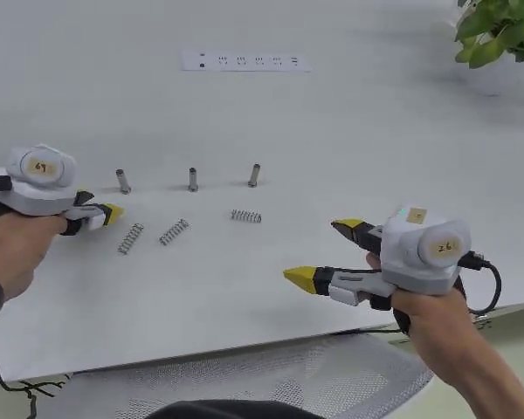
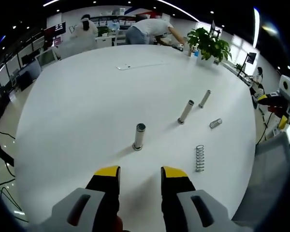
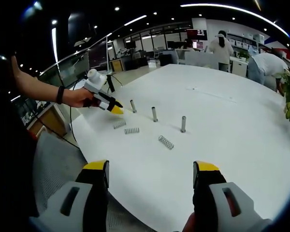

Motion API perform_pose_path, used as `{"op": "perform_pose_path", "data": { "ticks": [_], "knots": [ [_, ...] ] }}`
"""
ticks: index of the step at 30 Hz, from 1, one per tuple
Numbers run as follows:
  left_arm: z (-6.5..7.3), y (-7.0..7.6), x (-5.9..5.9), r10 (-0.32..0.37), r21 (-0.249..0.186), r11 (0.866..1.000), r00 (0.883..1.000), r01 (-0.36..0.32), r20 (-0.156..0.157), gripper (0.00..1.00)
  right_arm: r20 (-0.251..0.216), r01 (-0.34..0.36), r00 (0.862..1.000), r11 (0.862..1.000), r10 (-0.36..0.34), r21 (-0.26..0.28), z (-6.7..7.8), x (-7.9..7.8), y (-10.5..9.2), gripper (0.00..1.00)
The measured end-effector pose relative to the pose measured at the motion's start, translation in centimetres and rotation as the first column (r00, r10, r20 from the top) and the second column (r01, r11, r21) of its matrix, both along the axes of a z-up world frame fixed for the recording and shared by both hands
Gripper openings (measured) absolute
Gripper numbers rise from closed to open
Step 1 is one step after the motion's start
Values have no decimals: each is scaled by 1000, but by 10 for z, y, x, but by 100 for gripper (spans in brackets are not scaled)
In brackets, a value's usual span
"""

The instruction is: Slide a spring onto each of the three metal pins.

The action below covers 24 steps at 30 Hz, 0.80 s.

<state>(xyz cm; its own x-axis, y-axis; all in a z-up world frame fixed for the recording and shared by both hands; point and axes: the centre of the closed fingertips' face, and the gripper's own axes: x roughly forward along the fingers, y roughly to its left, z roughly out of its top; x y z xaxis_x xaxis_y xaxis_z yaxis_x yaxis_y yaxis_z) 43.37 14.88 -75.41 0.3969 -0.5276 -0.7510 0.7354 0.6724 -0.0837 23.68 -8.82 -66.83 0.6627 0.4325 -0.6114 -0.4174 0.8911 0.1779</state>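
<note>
Labels first: the round tan sticker (image 1: 40,167) on the left gripper (image 1: 100,206) reads what looks like "69", and the round tan sticker (image 1: 444,248) on the right gripper (image 1: 323,251) reads "26". A small square yellow tag (image 1: 417,216) above it carries a mark too small to read. At the far side of the white table (image 1: 375,131) lies a flat white power strip (image 1: 244,61), its printing just a blur. The left gripper's yellow-tipped jaws stand a little apart with nothing between them, low over the table near the leftmost of the three short upright steel pins (image 1: 193,179). In the head view one of those jaws is mostly tucked behind the gripper body. The right gripper's jaws are spread wide and empty, out by the table's front edge, well apart from the row. The three small coil springs (image 1: 175,231) lie flat on the table just in front of the pins, none on a pin. The leafy green plant (image 1: 498,30) is cut off by the top right corner, and the hand on the left gripper runs off the frame's edge.
</note>
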Motion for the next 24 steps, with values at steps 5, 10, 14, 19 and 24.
{"op": "perform_pose_path", "data": {
  "ticks": [5, 10, 14, 19, 24],
  "knots": [
    [9, 0, -7, -15, -29, 999, 1000, 15, 11, 32, -1, -2, 1000, 1000, 2, 3, -1, 0, 1, 70],
    [21, 2, -12, -13, -49, 999, 999, 14, 36, 33, -2, 0, 1000, 1000, 0, 4, -1, 0, 0, 70],
    [28, 5, -15, -15, -68, 998, 999, 18, 43, 37, -5, -2, 1000, 1000, 2, 3, -2, -1, 0, 70],
    [34, 13, -23, -22, -62, 998, 998, 26, 60, 39, -6, -2, 1000, 1000, 2, 4, -3, -2, 0, 70],
    [48, 22, -28, -13, -74, 997, 996, 19, 86, 40, -9, -4, 1000, 1000, 4, 4, -4, -2, 1, 70]
  ]
}}
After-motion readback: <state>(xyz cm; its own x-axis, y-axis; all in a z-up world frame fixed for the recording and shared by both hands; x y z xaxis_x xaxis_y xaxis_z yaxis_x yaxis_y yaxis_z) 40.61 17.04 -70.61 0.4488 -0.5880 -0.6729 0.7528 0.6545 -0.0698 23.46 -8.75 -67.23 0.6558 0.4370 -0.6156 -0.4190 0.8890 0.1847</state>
